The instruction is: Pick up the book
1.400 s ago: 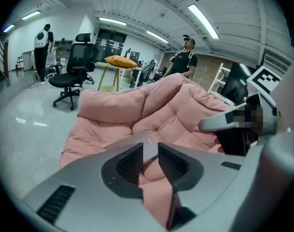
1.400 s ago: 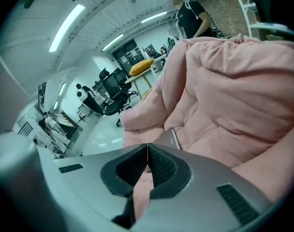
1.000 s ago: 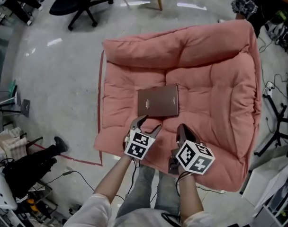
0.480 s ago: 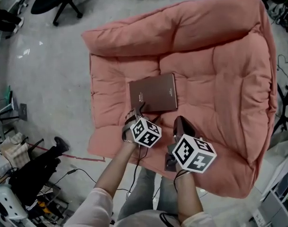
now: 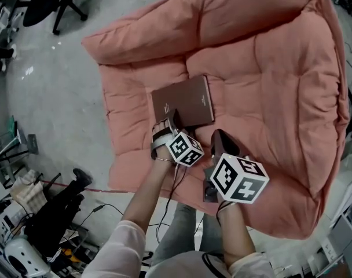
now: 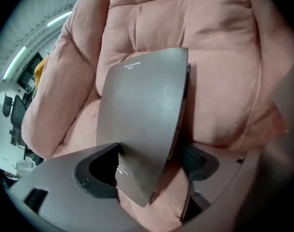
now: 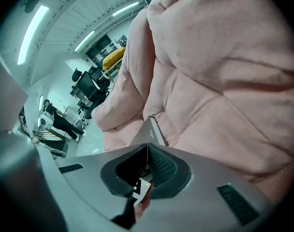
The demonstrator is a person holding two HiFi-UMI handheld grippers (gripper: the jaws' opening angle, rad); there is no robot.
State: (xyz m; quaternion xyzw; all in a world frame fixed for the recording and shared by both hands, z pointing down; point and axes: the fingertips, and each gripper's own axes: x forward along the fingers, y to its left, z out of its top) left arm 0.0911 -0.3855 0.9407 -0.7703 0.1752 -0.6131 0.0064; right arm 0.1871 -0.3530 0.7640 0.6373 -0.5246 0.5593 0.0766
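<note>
A brown book (image 5: 184, 100) lies flat on the middle of a big pink cushion (image 5: 268, 68). My left gripper (image 5: 167, 124) points steeply down at the book's near left corner. In the left gripper view that corner of the book (image 6: 147, 115) sits between the jaws of the left gripper (image 6: 149, 167), which are opening, and the pads stand clear of it. My right gripper (image 5: 222, 142) hovers just right of the left one, short of the book's near edge. Its jaws in the right gripper view (image 7: 147, 161) meet with nothing between them, and the book's edge (image 7: 155, 129) shows just beyond.
The cushion lies on a grey floor (image 5: 60, 97). An office chair (image 5: 51, 2) stands at the far left. A dark shoe and clutter (image 5: 57, 204) lie at the near left, with cables beside them. The cushion's raised back (image 5: 222, 16) rises behind the book.
My left gripper has dropped and rolled, reaching the book's near left corner with its jaws spread wider. The right gripper has sunk a little. The cushion now fills more of the head view.
</note>
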